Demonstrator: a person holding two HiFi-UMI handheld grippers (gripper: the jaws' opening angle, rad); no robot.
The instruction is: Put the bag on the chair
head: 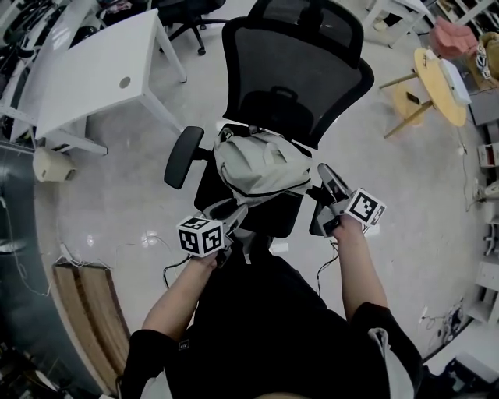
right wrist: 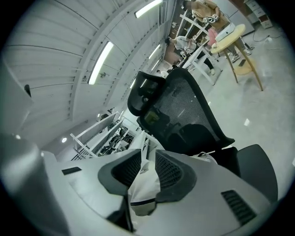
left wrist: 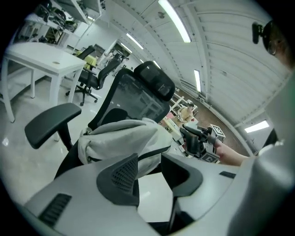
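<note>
Left gripper view shows our left gripper (left wrist: 154, 173) with its jaws spread wide and nothing between the pads. The bag (left wrist: 120, 138) sits just beyond the tips, apart from them. In the right gripper view, our right gripper (right wrist: 148, 173) holds its jaws partly apart, narrower than the left's. Pale bag fabric with a dark zip line shows through the gap, yet we see neither pad pressing on it. From the head view we count one bag, slumped on the seat of one chair (head: 296, 70) against the mesh backrest, between two armrests. The picture-left armrest (head: 183, 156) juts free, and the other shows only in part beneath the right gripper. The left gripper's tips are near the bag's front edge, and the right's are just beside its right-hand side. Around the chair we have bare floor (head: 125, 187) on both sides. A white table (head: 101, 66) stands well apart at upper left, a round wooden table (head: 440, 82) well apart at right, and a second office chair (head: 187, 19) lies beyond. A slatted wooden piece (head: 90, 312) lies by our left elbow.
</note>
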